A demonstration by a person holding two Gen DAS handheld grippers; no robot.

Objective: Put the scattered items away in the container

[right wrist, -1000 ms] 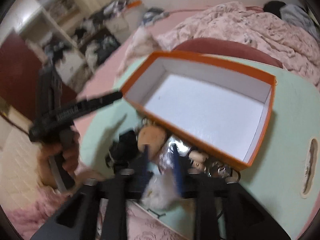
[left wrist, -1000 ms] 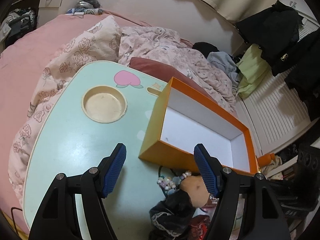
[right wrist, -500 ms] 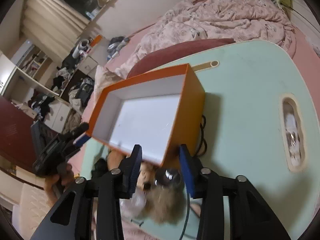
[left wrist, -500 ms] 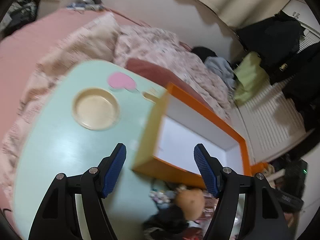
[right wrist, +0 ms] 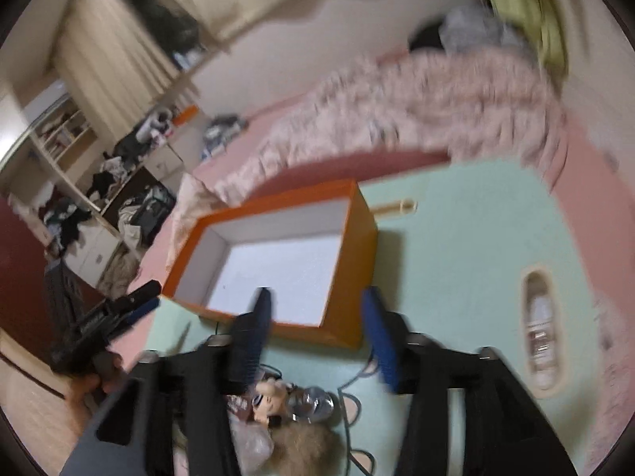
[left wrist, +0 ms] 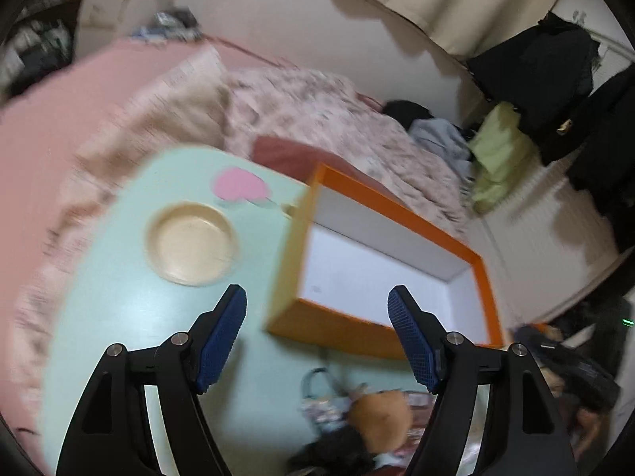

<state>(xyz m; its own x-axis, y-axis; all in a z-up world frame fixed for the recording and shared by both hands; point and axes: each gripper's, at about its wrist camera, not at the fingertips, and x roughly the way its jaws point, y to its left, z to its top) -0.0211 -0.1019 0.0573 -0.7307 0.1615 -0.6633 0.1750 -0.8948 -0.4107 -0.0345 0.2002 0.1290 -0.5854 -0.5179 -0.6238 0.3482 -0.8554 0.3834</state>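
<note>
An orange box (left wrist: pixel 329 327) with a white inside, nothing in it, stands on the mint table (left wrist: pixel 139 317). My left gripper (left wrist: pixel 317 293) hovers open over its near left corner, holding nothing. Below it lie a brown-headed doll (left wrist: pixel 381 416), a bead bracelet (left wrist: pixel 317 408) and black cloth (left wrist: pixel 337 452). In the right wrist view my right gripper (right wrist: pixel 317 297) is above the box's (right wrist: pixel 353 269) near wall, jaws opening, nothing between them. Under it lie a doll face (right wrist: pixel 270 396), a foil piece (right wrist: pixel 313 400), brown fur (right wrist: pixel 305 452) and a clear bag (right wrist: pixel 250 448).
A round cup recess (left wrist: pixel 194 250) is sunk in the table left of the box. A slot (right wrist: pixel 539 325) at the right holds a small bottle. A thin cable (right wrist: pixel 357 384) curls near the pile. A hand (right wrist: pixel 91 388) holds the left gripper (right wrist: pixel 131 305). Pink bedding surrounds the table.
The right gripper has swung right along the table's near edge and its jaws stand wider. The pale bag seen between them at first is no longer there. The left gripper has barely shifted.
</note>
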